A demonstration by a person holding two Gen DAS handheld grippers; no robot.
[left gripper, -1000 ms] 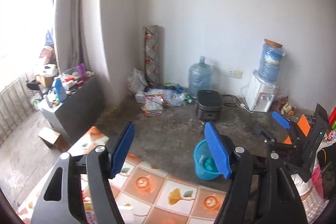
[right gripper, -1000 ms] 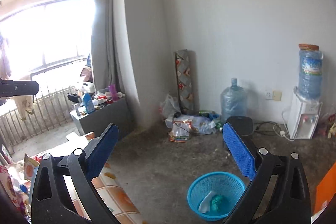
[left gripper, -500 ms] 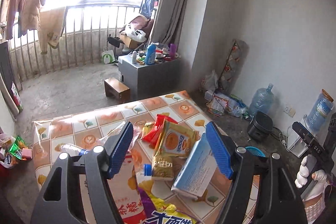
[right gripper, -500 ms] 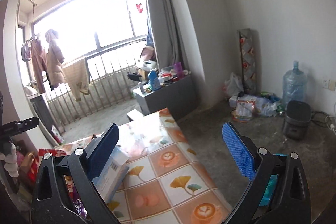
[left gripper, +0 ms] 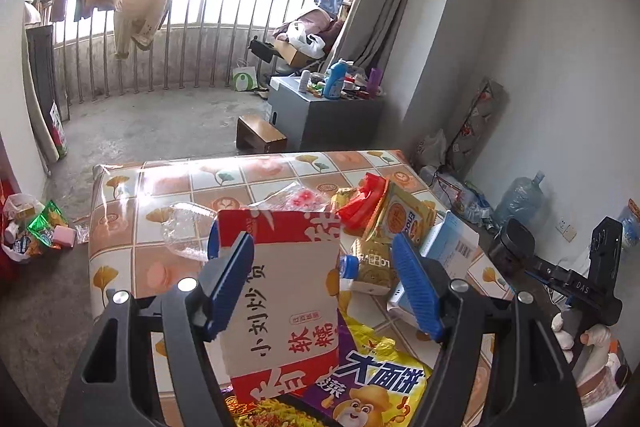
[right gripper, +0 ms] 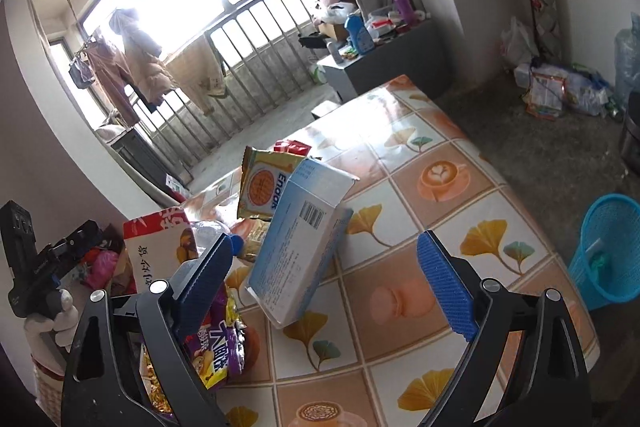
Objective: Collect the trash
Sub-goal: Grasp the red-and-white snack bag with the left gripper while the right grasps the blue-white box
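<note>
A pile of trash lies on the patterned table (left gripper: 120, 219). My left gripper (left gripper: 324, 287) is open, its jaws on either side of a red and white box (left gripper: 288, 291) with Chinese lettering, not closed on it. Around the box lie a clear plastic bottle (left gripper: 188, 231), a yellow biscuit packet (left gripper: 400, 219), a red wrapper (left gripper: 360, 203) and a purple snack bag (left gripper: 372, 387). My right gripper (right gripper: 328, 291) is open above the table, just in front of a pale blue box (right gripper: 304, 235). The blue waste basket (right gripper: 608, 251) stands on the floor right of the table.
A grey cabinet (left gripper: 320, 115) with bottles stands by the curtain, a small wooden stool (left gripper: 260, 135) before it. Water jugs and bags lie along the right wall (left gripper: 516, 199). A bag of wrappers (left gripper: 28, 227) lies on the floor left of the table.
Both grippers have swung left from the floor and basket to the table. The left one has come down around the red and white box; the right one has neared the blue box.
</note>
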